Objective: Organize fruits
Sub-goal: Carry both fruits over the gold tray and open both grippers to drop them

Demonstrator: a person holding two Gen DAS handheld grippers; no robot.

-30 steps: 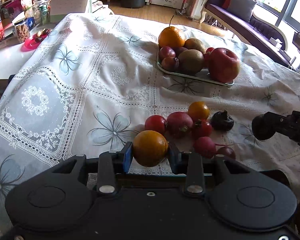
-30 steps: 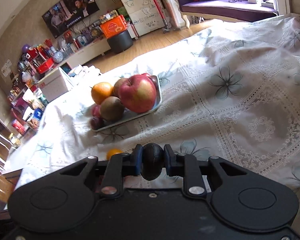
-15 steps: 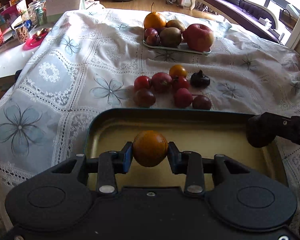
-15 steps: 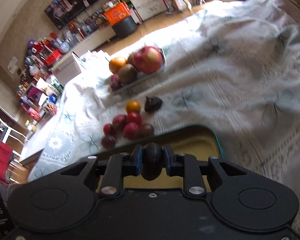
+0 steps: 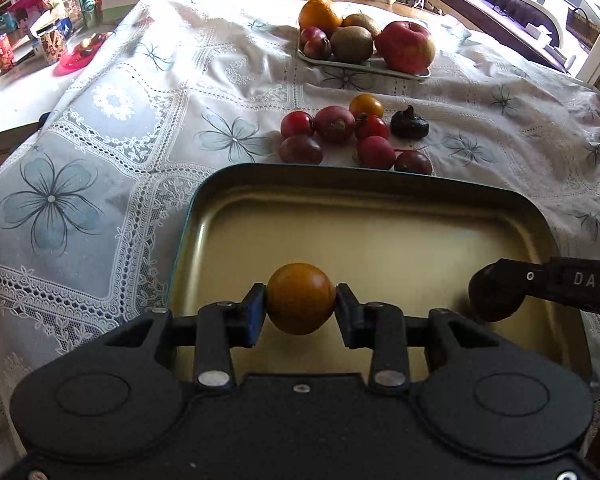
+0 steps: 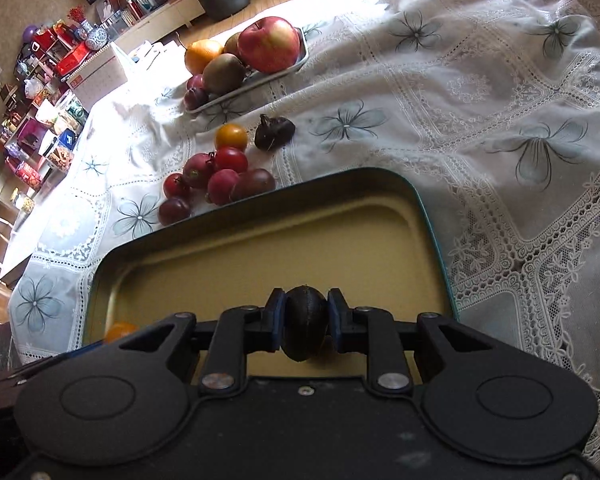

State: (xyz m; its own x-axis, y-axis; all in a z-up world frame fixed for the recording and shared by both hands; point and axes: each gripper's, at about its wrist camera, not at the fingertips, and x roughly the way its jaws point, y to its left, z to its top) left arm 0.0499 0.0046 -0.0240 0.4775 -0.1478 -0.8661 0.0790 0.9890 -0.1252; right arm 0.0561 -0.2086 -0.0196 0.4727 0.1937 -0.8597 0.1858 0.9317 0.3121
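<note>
My left gripper [image 5: 301, 309] is shut on an orange round fruit [image 5: 301, 303], held over the near part of a green-rimmed tray with a yellow floor [image 5: 380, 240]. My right gripper [image 6: 303, 327] is shut on a dark, wrinkled oval fruit [image 6: 303, 328] above the same tray [image 6: 260, 252]. In the left wrist view that dark fruit [image 5: 496, 296] shows at the tray's right side. Beyond the tray lies a cluster of small red fruits [image 5: 336, 124], an orange one [image 5: 366, 106] and a dark one [image 5: 409, 122].
At the far side a pale rectangular plate [image 5: 364, 70] carries an apple [image 5: 407, 46], kiwis, an orange and plums. A white lace cloth with flower prints [image 5: 140, 120] covers the table. Shelves with jars and boxes stand to the left.
Both grippers have drawn back from the fruit cluster and down, so each held fruit now hangs lower over the tray. The tray fills more of both views.
</note>
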